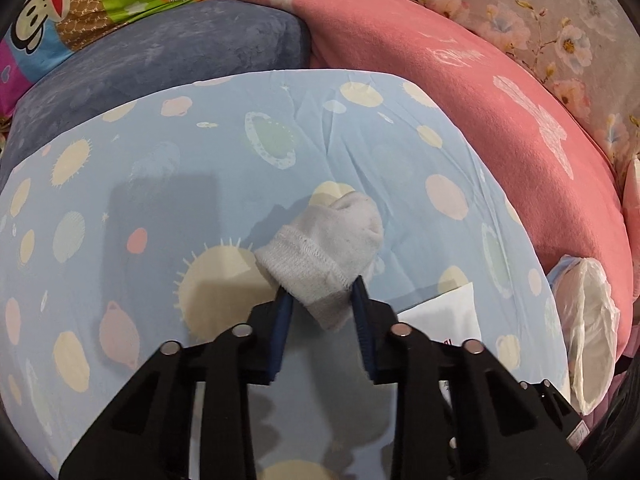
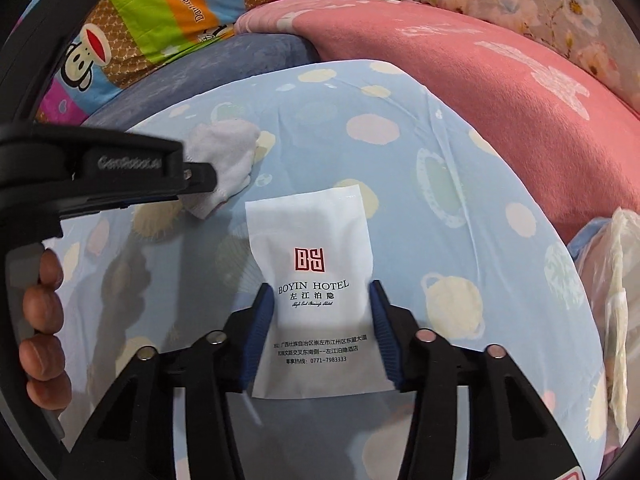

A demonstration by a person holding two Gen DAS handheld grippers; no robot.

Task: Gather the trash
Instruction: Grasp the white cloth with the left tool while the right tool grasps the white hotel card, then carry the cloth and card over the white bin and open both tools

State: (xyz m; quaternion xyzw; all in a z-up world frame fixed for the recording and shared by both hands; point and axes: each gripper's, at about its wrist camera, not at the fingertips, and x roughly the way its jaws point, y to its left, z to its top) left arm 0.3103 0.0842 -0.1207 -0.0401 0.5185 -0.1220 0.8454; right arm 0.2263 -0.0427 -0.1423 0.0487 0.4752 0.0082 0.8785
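On the bed, over a pale blue sheet printed with planets and suns [image 1: 168,208], we see both hand-held grippers pointing steeply down at the trash. The left hand-held gripper [image 1: 320,304] is clamped on a small crumpled white sock with a ribbed cuff [image 1: 328,244]: its blue pads [image 1: 285,312] press the cuff end from both sides, and the toe end lies on the sheet beyond the tips. The right hand-held gripper [image 2: 322,308] stands partly open astride a flat white paper packet printed "BOYIN HOTEL" with a red logo [image 2: 316,240]. Its blue fingers [image 2: 260,320] sit right at the packet's two long edges, and we cannot tell whether they press it. The packet lies flat on the sheet, just beside the sock. A crumpled white plastic bag [image 1: 588,320] rests at the sheet's right edge against a pink fleece blanket [image 1: 460,92].
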